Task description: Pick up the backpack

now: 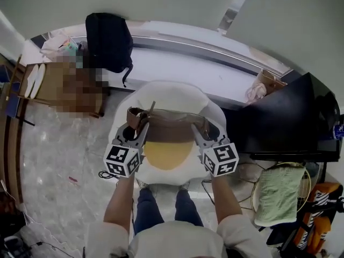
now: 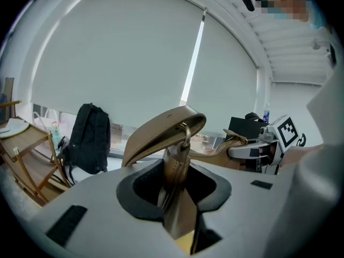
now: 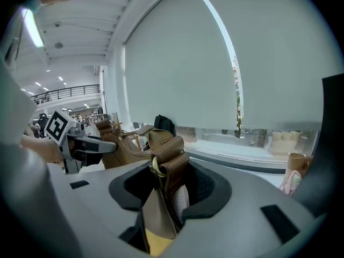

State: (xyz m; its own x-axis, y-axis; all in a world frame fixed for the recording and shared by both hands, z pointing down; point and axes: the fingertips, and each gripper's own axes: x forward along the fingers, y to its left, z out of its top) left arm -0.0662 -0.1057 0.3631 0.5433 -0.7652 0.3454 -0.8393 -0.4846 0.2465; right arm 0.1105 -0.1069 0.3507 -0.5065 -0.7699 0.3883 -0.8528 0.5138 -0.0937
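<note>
Nearest us, both hands reach out, each holding a grey gripper. We note the left gripper (image 1: 132,129) with jaws partly closed, its pads pinching a flat tan strap just under a brass ring. The right gripper (image 1: 207,130) is also partly closed, clamped on a folded brown strap tab with its own brass ring. A patch of woven texture shows beside that tab.

Between the two hangs the tan-brown leather backpack (image 1: 169,126), gripped at its left and right ends and stretched side to side. The leather is smooth and darker brown at the top corners. A zip line runs along the top, and a thin strap end pokes up near the left side.

Below it sits a round white cushion seat with a yellow oval centre (image 1: 167,92); the bag hangs over its middle.

Farther off runs a long white window bench (image 1: 177,63). A black fabric backpack (image 1: 107,39) stands at its left end. A black desk (image 1: 285,117) is at the right.
</note>
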